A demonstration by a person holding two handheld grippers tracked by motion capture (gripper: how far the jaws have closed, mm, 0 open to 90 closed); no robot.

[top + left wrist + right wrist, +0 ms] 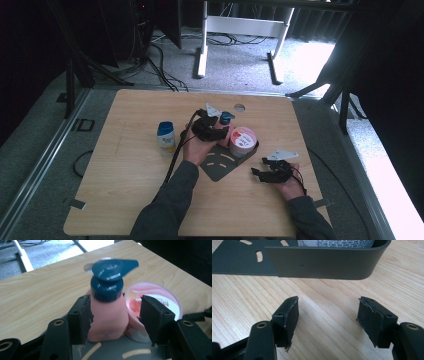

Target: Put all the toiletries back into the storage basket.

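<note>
Setting: a lab or recording studio. Evidence in the high view: a bare wooden table (130, 200) standing on grey carpet (235, 55); black curtains (30, 60) enclosing the area at 9 and 3 o'clock; loose cables (160, 70) on the floor at 11 o'clock; a white desk frame (240, 30) at 12 o'clock.

Glossy blue pump cap (110, 277), matt pink bottle (107, 317)

The pink pump bottle's (107, 315) blue nozzle is blurring in the left gripper view. The dark tray's wall (324, 262) is hiding the container (335, 243), with the top edge cutting it off.
</note>
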